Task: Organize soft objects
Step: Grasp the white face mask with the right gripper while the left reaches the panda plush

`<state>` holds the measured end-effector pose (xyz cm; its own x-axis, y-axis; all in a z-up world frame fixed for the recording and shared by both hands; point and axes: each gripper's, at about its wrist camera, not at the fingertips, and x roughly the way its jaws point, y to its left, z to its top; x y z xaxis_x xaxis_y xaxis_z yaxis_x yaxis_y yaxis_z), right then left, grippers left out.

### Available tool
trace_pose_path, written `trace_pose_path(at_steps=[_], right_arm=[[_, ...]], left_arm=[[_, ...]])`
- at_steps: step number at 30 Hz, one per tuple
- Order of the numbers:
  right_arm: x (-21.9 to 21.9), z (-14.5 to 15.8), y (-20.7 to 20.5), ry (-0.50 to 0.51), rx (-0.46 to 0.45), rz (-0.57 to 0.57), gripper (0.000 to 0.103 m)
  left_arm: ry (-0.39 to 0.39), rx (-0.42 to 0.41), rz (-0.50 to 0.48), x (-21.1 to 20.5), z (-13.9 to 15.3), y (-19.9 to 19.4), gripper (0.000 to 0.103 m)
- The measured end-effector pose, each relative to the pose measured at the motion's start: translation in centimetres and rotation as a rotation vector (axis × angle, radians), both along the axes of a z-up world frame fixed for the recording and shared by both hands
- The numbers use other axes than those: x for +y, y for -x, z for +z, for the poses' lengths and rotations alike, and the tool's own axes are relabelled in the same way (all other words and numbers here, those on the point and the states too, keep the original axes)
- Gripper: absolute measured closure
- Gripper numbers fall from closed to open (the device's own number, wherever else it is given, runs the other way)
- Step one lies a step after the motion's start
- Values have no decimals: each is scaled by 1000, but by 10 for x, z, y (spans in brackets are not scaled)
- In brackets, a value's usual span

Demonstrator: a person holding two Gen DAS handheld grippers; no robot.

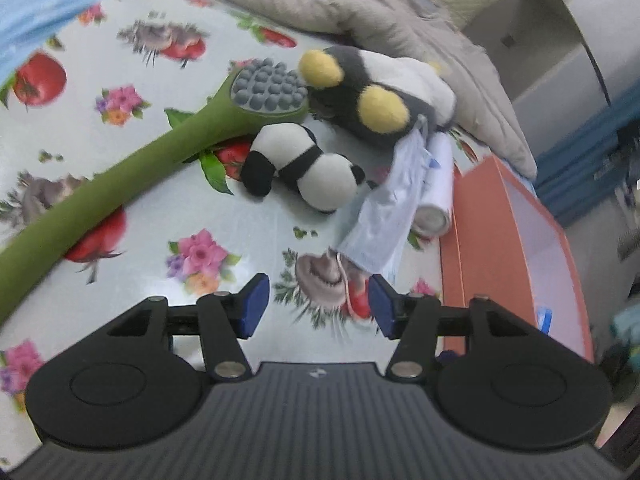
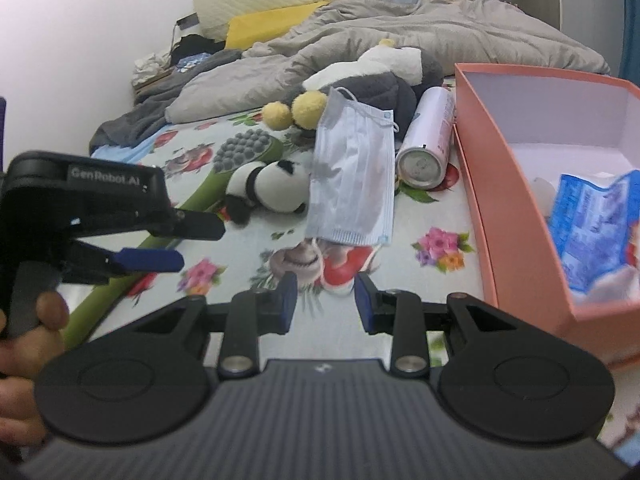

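Landmark: pink box (image 2: 520, 184), open, on the bed (image 2: 240, 276).
Quilt (image 2: 400, 36): behind the box.
Penguin plush (image 1: 372, 92): left of the box, against the quilt.
Face mask (image 2: 352, 180): left of the box, beside the can (image 2: 426, 148).
Panda plush (image 1: 304, 168): farther left.
Left hand-held gripper (image 1: 318, 306): parted, empty.
Right hand-held gripper (image 2: 326, 300): narrower gap, empty.

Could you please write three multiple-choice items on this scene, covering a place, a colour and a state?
1. Where does the small black-and-white panda plush lie?
A. In the box
B. On the floral sheet
C. On the grey quilt

2. What colour is the open cardboard box?
A. Salmon pink
B. Green
C. Black

3. What does the right gripper hold?
A. The light blue face mask
B. The can
C. Nothing

Answers: 1 B, floral sheet shows around it; 2 A, its walls are pink; 3 C, nothing sits between its pads.
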<state>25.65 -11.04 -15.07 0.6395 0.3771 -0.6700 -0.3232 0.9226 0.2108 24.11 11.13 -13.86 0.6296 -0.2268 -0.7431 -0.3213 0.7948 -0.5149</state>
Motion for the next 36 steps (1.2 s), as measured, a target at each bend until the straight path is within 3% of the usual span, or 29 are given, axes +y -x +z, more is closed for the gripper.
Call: trace_pose_path(at_steps=[1, 3, 5, 14, 28, 31, 33, 36], right_arm=[[1, -3, -7, -2, 2, -4, 68], [2, -11, -21, -1, 6, -13, 51], [3, -17, -35, -3, 8, -26, 44], [19, -45, -79, 0, -4, -47, 44], [37, -69, -100, 89, -7, 0, 48], [41, -70, -96, 132, -28, 23, 61], [41, -69, -96, 132, -25, 33, 83], [40, -66, -97, 134, -20, 29, 92]], left_arm=[[29, 4, 17, 3, -4, -7, 42], [104, 23, 60, 11, -14, -24, 42], [186, 42, 99, 19, -24, -39, 42], [483, 112, 269, 40, -63, -85, 35], [475, 136, 398, 39, -70, -107, 35], [475, 129, 393, 38, -73, -108, 37], [469, 125, 383, 36, -73, -109, 44], [469, 118, 372, 34, -74, -109, 48]])
